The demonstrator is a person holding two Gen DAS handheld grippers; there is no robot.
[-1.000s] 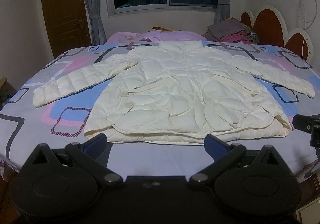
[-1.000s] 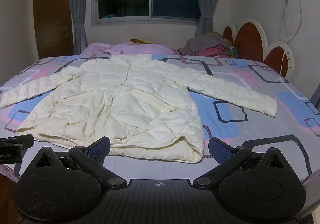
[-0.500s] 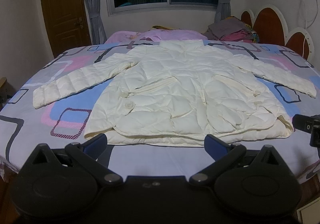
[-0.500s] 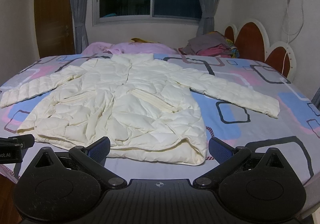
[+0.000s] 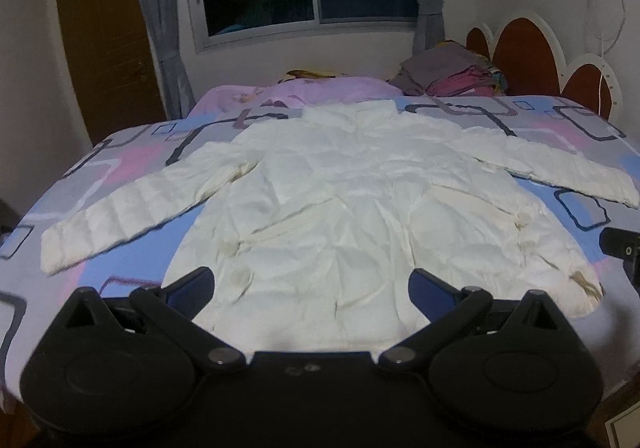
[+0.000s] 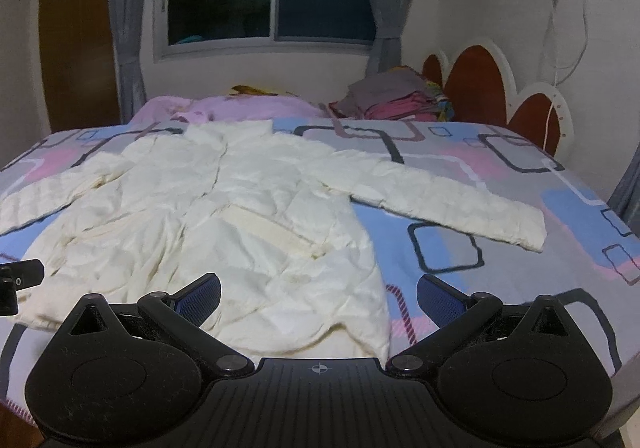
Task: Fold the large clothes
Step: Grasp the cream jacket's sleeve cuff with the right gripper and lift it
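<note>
Left wrist: jacket (image 5: 360,216) flat on bed (image 5: 120,168), sleeves out, no fold yet | left claw (image 5: 312,288) wide open, empty, over hem | right claw (image 6: 318,294) likewise | all folds remaining

A cream-white quilted jacket (image 5: 352,208) lies on a bedsheet (image 6: 500,184) of grey, pink and blue rectangles.

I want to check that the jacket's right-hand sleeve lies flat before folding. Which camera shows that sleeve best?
The right wrist view: the sleeve lies whole and spread on the bedspread, cuff included. In the left wrist view the same sleeve sits at the picture's edge, squeezed by the lens.
</note>
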